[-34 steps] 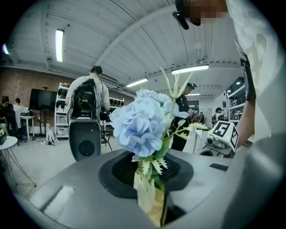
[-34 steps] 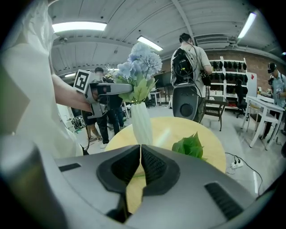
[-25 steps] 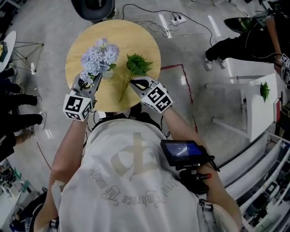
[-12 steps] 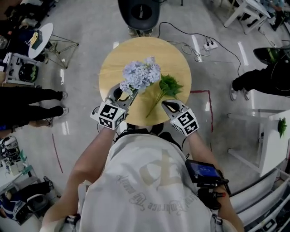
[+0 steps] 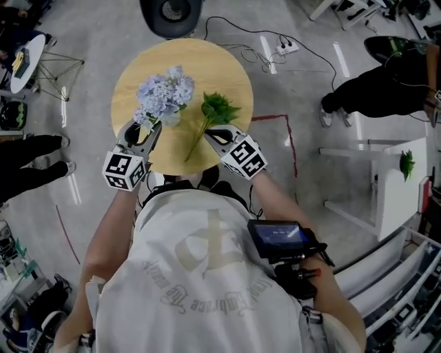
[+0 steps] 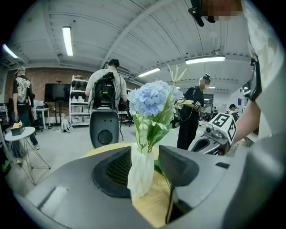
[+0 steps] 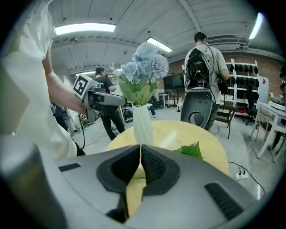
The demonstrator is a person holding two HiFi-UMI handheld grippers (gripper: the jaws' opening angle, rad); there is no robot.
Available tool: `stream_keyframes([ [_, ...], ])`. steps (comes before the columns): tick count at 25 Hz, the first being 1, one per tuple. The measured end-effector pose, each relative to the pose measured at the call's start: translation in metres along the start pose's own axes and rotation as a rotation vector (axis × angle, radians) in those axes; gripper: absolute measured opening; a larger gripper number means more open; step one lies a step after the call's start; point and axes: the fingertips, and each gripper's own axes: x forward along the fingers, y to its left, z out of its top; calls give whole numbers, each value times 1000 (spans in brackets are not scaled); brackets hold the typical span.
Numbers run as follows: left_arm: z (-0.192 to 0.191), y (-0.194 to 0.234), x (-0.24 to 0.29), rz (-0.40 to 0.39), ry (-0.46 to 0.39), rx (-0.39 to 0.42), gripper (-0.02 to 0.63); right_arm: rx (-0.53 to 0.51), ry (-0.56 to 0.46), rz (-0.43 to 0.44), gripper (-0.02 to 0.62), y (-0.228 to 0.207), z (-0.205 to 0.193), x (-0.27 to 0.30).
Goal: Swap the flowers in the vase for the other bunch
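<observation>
On the round wooden table (image 5: 207,65) a white vase (image 5: 171,118) holds a bunch of pale blue flowers (image 5: 165,93). A green leafy bunch (image 5: 218,108) lies flat to its right, stem toward me. My left gripper (image 5: 148,127) is at the vase's near left. In the left gripper view the vase (image 6: 140,174) stands between the jaws of that gripper (image 6: 143,161). They are opening, and the pads stand off it. My right gripper (image 5: 209,131) is shut, its tips at the green stem. I cannot tell whether the stem is pinched.
A black chair base (image 5: 171,10) stands just beyond the table. A power strip with cables (image 5: 286,48) lies on the floor behind. A person in black (image 5: 372,89) is at the right, other people at the left. A small white side table (image 5: 24,58) is far left.
The head view has swung, so the table sits differently in the picture. Both grippers keep their places beside the vase and the green stem.
</observation>
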Motion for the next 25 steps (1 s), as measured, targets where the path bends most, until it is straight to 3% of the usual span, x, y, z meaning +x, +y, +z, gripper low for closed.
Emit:
stream_keyframes([
  [6,-13,-6,-15,12,10,-64,187,-5,-19,-14,11,-1,3,-7],
  [10,-21,-9,-20,11,-13,-96,112,-1,-42,-21,11,-2,1,-9],
  [15,-43,-23,-29,-51,-10,-150,31,56,-27,-57,11,14,-17,-19],
  [25,-26,-3,-72,-151,-42,-212,14,119,-124,-73,11,51,38,-4],
])
